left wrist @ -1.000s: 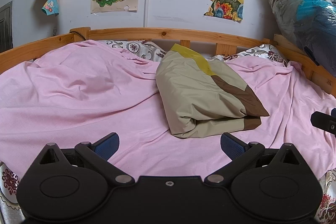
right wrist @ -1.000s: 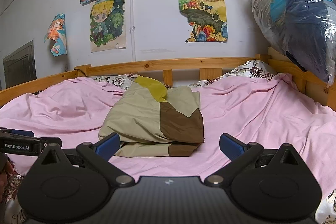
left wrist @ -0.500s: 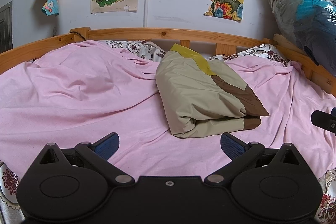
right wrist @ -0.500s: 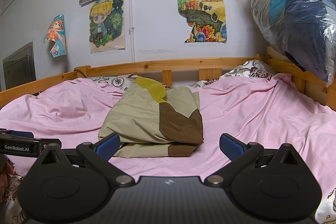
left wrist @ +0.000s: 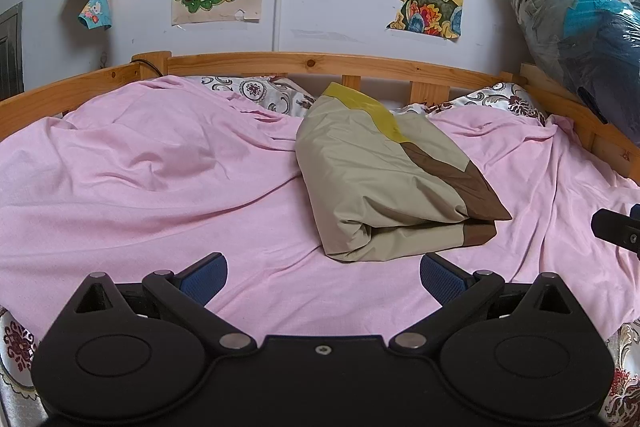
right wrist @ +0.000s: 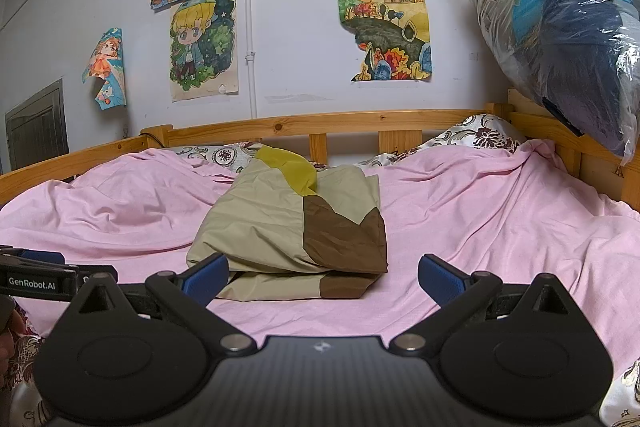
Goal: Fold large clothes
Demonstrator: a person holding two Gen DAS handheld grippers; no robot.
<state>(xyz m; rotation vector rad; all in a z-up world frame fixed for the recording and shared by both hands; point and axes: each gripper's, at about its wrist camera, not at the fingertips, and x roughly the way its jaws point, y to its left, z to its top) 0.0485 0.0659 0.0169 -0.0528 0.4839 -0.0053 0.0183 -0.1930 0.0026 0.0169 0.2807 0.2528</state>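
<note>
A wooden bed frame (left wrist: 304,61) spans the far side of the scene, its mattress covered by a rumpled pink sheet (left wrist: 160,187). At the far right a clear plastic bag of dark clothes (right wrist: 560,23) hangs above the rail. The folded garment (left wrist: 384,179), beige with brown and yellow panels, lies mid-bed, slightly right of centre. The left gripper (left wrist: 323,273) and right gripper (right wrist: 323,275) hover near its near edge, jaws spread wide, holding nothing.
</note>
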